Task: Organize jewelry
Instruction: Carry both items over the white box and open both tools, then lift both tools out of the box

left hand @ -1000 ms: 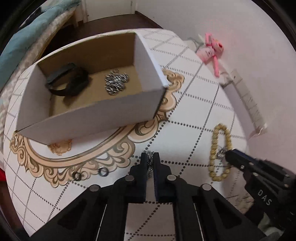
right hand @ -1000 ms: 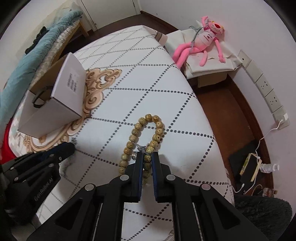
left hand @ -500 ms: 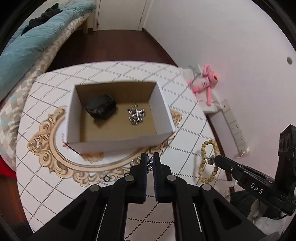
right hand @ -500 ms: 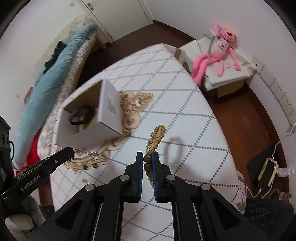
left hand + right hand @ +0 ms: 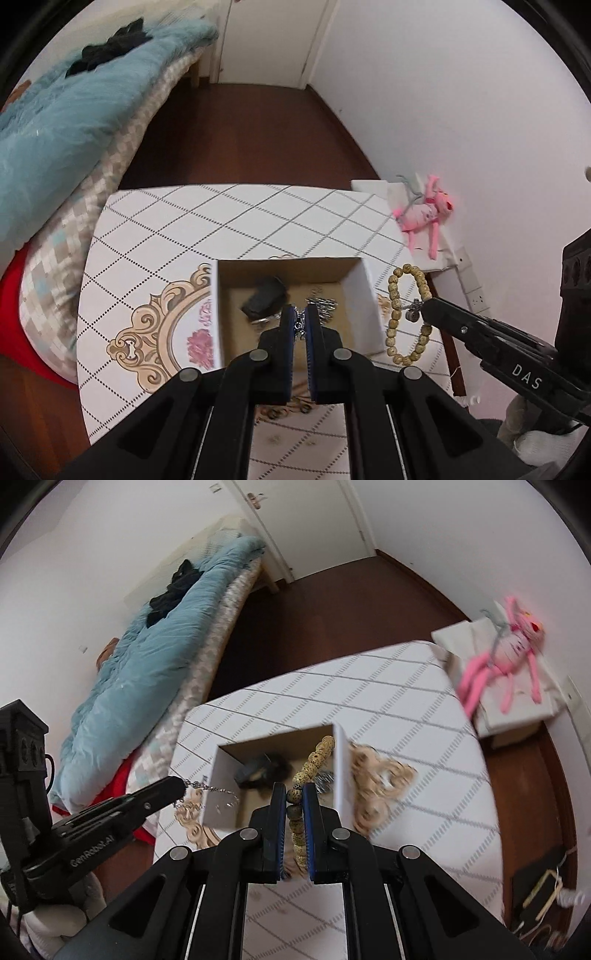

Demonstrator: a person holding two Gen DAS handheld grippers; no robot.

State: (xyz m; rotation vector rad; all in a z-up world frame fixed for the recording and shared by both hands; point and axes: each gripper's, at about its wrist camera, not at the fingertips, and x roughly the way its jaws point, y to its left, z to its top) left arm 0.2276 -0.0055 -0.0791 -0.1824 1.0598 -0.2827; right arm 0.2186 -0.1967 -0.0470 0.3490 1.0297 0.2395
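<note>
Left gripper (image 5: 300, 325) pinches a silver chain (image 5: 210, 789), right gripper (image 5: 294, 805) a beaded bracelet (image 5: 406, 314); both hang above the cardboard box (image 5: 364, 295), undropped; rings (image 5: 288, 408) remain on the table's near edge.

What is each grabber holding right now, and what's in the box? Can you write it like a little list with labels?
left gripper: shut on silver chain, held above the box
right gripper: shut on wooden bead bracelet, lifted in the air
cardboard box: open, on the patterned table
inside box: black band and a pile of silver jewelry
left on table: small rings, partly hidden behind the left gripper
</note>
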